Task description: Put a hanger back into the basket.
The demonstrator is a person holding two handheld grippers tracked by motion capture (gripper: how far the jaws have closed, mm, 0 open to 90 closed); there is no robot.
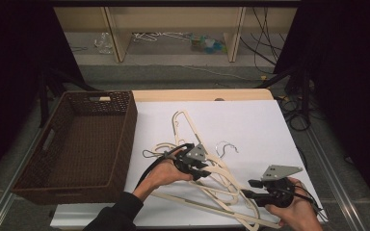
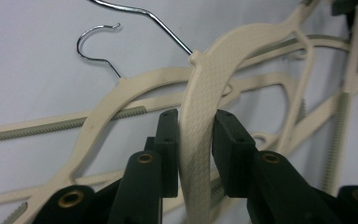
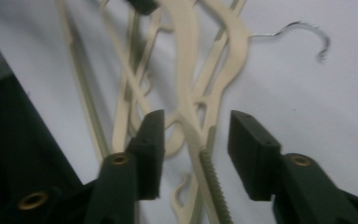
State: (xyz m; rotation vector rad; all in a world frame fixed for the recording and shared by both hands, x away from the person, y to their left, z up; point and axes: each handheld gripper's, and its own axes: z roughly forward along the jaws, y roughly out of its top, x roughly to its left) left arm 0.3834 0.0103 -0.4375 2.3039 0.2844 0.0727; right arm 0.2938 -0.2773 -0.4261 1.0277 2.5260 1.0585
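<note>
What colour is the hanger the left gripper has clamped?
Cream, with a fine textured surface; the hanger shows best in the left gripper view, between the left gripper jaws.

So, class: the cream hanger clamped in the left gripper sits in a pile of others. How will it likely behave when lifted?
The cream hanger looks thin and moulded, so probably light and fairly stiff. Its textured arm between the left gripper jaws should resist slipping. Its wire hook and the overlapping hangers suggest it may snag and drag neighbours along.

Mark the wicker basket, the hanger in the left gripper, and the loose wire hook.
wicker basket [image 1: 130, 126], high view, right wall.
held hanger [image 2: 196, 140], left gripper view, arm between the jaws.
wire hook [image 3: 313, 35], right gripper view, curved end.
</note>
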